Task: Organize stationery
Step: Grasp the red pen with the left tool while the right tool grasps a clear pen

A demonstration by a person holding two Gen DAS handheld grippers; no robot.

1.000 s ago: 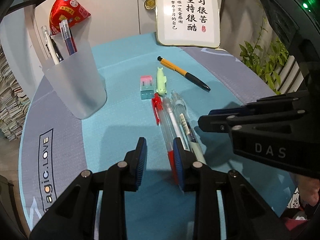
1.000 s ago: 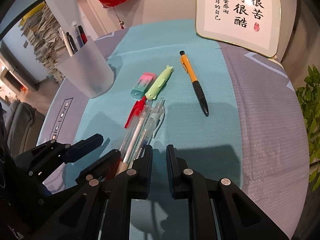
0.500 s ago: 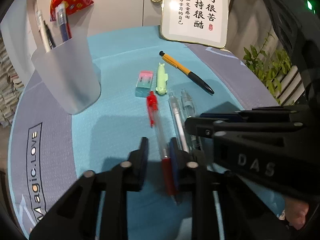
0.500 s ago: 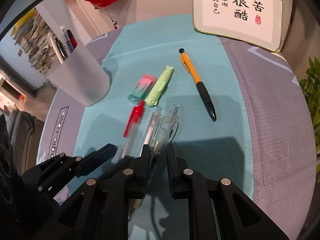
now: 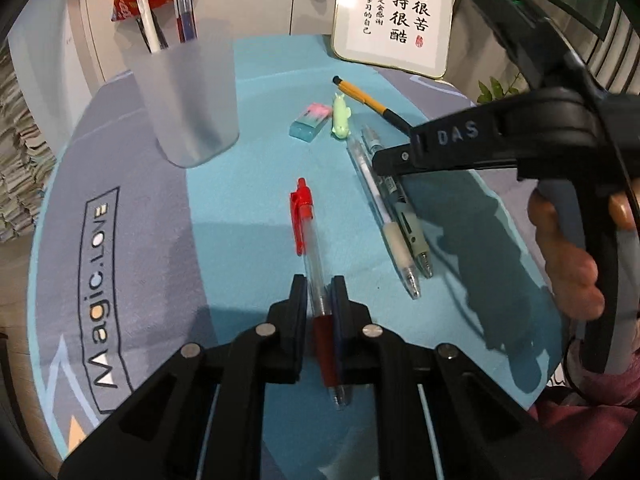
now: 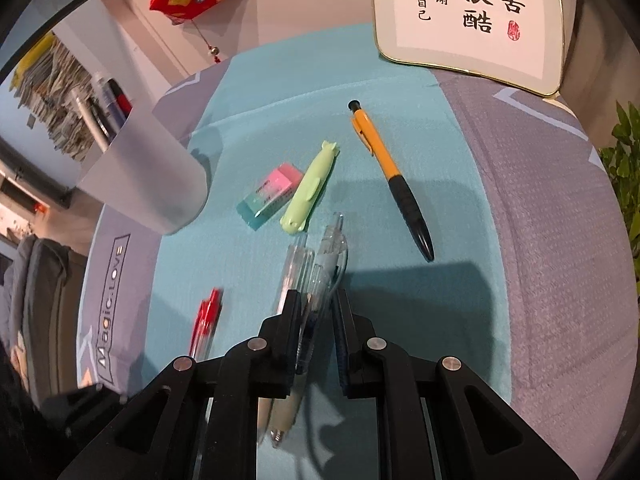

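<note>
The red pen lies clamped between the pads of the left gripper, whose jaws have just been closing and now pinch the clear barrel just above the dark red grip. Its long axis runs away from that gripper toward the frosted cup, clip end leading and writing tip trailing back under the jaws. Taken near the tip end like this, it looks ready to be lifted and dropped into the cup tip-down, beside the pens already standing there.

To the right of the red pen, farther from the cup, two clear gel pens lie side by side and touching, roughly parallel to it, tips pointing the same way as its tip. The right gripper straddles them with its jaws drawn narrow around the barrels; the pads seem to press on the pair, probably so both go to the cup in one trip.

Beyond the gel pens, right of the cup, sit a pink-and-teal eraser and a pale green whale-shaped piece, just beside each other. An orange mechanical pencil lies farthest from the cup, apart from the rest, black tip toward the grippers. All of it rests on a teal and grey mat; these three look untouched.
</note>
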